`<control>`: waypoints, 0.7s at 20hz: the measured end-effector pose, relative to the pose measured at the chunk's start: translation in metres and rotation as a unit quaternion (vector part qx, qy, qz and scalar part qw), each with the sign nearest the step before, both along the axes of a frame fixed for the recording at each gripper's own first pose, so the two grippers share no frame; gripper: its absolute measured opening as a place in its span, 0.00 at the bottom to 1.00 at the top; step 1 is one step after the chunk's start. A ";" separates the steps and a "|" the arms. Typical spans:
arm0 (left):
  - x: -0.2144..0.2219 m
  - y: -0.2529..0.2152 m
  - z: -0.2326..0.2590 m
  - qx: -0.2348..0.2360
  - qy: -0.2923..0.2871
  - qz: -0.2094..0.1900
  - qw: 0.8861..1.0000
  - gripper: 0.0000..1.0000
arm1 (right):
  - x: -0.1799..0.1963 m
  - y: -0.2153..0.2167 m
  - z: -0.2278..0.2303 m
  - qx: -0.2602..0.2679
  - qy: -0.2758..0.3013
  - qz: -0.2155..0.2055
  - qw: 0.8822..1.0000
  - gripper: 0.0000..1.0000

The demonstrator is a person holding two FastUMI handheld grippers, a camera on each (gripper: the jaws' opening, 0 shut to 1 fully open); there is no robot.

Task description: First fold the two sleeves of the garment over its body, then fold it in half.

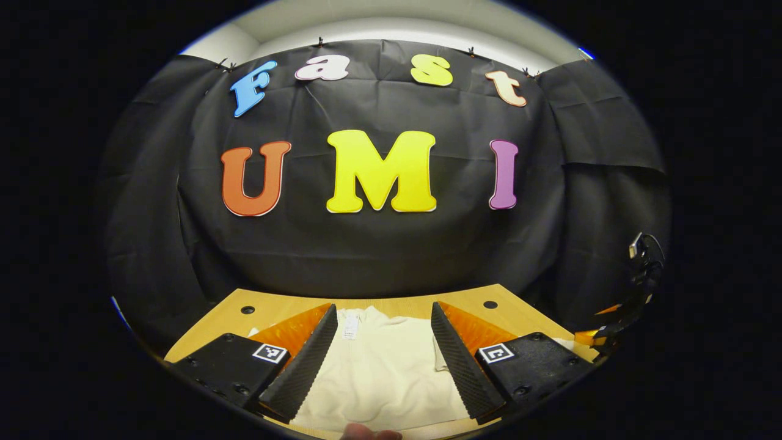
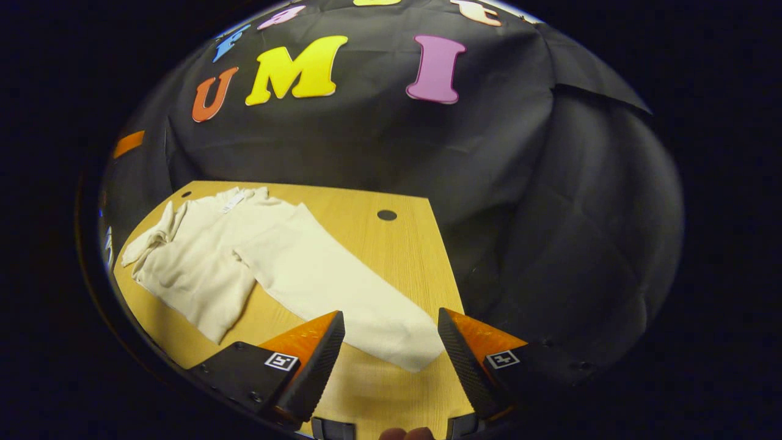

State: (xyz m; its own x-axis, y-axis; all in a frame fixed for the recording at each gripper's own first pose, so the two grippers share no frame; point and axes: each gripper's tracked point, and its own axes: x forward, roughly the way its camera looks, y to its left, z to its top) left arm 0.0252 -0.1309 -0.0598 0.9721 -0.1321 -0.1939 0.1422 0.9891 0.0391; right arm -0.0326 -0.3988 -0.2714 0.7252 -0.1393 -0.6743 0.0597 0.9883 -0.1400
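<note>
A: Garment (image 2: 201, 269): a cream long-sleeved top is being shown spread on the wooden desk (image 2: 391, 256), collar toward the booth wall, with a small label at the neck.

B: How are the sleeves being presented?

A: In the right gripper view, one long sleeve (image 2: 342, 293) is being seen stretched flat and slanting away from the body toward the near edge of the desk, its cuff lying just ahead of the right tool (image 2: 391, 342). The other sleeve (image 2: 153, 235) is being seen bunched at the far side of the body. Neither sleeve is judged to be folded over the body yet.

B: And the tools?

A: The right tool is being held with its fingers spread and nothing gripped, above the bare desk beside the cuff, probably so that the cuff can be pinched first. In the left gripper view, the left tool (image 1: 383, 342) is being held spread too, gripping nothing, with the garment's body and neck label framed between its fingers, likely so that the cloth can be steadied or the bunched sleeve reached. Whether it is touching the cloth cannot be told.

B: What could go wrong?

A: The soft cloth is judged likely to drag and wrinkle if one layer is lifted alone.
</note>
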 end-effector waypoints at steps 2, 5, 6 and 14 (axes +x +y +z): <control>-0.001 -0.001 -0.001 0.005 0.003 0.001 1.000 0.98 | -0.004 -0.019 -0.035 0.003 0.040 -0.012 0.999 0.95; -0.004 0.004 -0.005 0.015 0.010 0.010 1.000 0.98 | -0.002 -0.032 -0.074 0.010 0.082 -0.011 0.997 0.94; -0.005 0.006 -0.008 0.017 0.015 0.014 1.000 0.98 | 0.000 -0.033 -0.080 0.015 0.089 -0.012 0.996 0.95; -0.005 0.013 -0.017 0.022 0.034 0.026 0.999 0.98 | 0.000 -0.046 -0.114 0.078 0.119 -0.044 0.989 0.95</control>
State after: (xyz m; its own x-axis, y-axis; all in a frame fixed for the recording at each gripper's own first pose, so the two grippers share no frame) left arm 0.0206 -0.1176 -0.0764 0.9617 -0.0718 -0.2644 0.0947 0.9927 0.0747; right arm -0.0322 -0.4446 -0.3852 0.5324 -0.0764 -0.8431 0.1305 0.9914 -0.0074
